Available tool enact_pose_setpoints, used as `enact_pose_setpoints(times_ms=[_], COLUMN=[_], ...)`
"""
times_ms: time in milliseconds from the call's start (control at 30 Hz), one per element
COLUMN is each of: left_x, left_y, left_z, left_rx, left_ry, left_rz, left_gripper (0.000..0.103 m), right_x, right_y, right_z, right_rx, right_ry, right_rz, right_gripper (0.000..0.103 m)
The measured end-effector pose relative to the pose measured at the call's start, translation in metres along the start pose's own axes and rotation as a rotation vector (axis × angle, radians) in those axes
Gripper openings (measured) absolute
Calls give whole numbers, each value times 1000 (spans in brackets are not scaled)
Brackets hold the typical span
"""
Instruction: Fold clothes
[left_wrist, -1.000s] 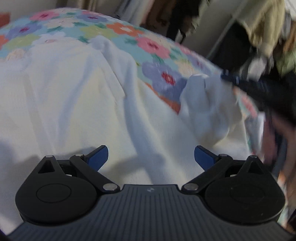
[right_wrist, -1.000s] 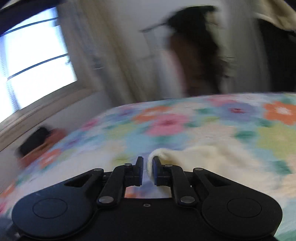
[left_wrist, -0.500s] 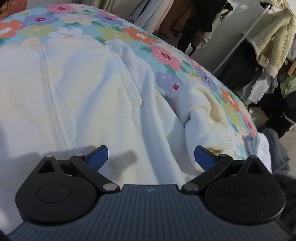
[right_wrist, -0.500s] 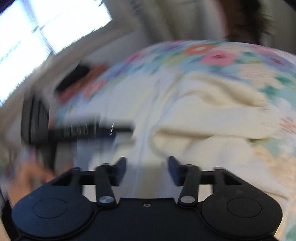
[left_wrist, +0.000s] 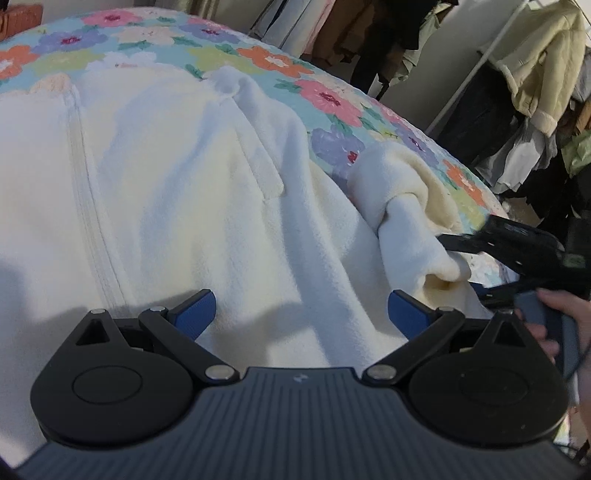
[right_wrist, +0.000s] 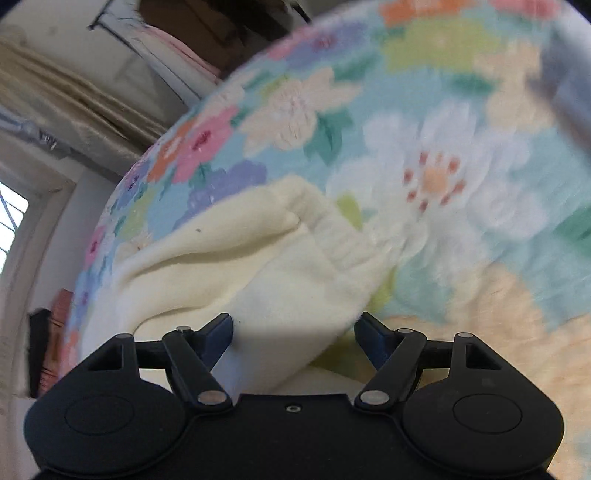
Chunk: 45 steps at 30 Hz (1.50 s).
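Observation:
A white fleece jacket (left_wrist: 192, 206) with a front zipper (left_wrist: 88, 206) lies spread on the floral bed cover (left_wrist: 325, 99). Its sleeve (left_wrist: 402, 221) lies bunched at the right side. My left gripper (left_wrist: 301, 314) is open and hovers low over the jacket body. In the right wrist view my right gripper (right_wrist: 293, 334) is open, its jaws standing either side of the sleeve cuff (right_wrist: 295, 266), which lies on the cover (right_wrist: 461, 166). The right gripper also shows in the left wrist view (left_wrist: 517, 251), at the sleeve end.
A clothes rack with hanging coats (left_wrist: 535, 74) stands beyond the bed's far right edge. More hanging garments (left_wrist: 332, 26) line the back wall. A window (right_wrist: 11, 214) and dark objects (right_wrist: 40, 350) sit to the left in the right wrist view.
My right gripper let go of the sleeve it held a second ago, opened, and came down at the cuff. The sleeve dropped onto the bed. My left gripper stayed open over the jacket.

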<state>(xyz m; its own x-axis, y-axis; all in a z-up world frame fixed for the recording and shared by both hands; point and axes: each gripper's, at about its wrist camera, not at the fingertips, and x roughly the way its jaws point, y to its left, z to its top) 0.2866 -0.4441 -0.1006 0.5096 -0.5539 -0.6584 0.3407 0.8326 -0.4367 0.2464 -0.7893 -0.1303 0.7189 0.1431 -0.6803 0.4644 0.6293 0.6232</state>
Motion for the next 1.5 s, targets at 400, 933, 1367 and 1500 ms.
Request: enact_pose_setpoints(times_ms=[400,933,1367,1500], left_x=[8,17,11,10], left_y=[-1,-14,-28,-29], left_z=[0,-5,-9,-8], left_rx=[16,117,120,134], left_ry=[-20,-4,16,27], left_rz=[10,68,45,59], left_gripper=[101,103,103,103], right_x=[-56,-92,-91,-115], right_y=[51,-33,-51,-21], right_z=[150,114,-75,-82], right_rx=[-875,-384,-523,-754], right_ry=[-453,-415,-67,-169], right_rz=[-554,-291,-156,-202], right_gripper=[10,63,51,12])
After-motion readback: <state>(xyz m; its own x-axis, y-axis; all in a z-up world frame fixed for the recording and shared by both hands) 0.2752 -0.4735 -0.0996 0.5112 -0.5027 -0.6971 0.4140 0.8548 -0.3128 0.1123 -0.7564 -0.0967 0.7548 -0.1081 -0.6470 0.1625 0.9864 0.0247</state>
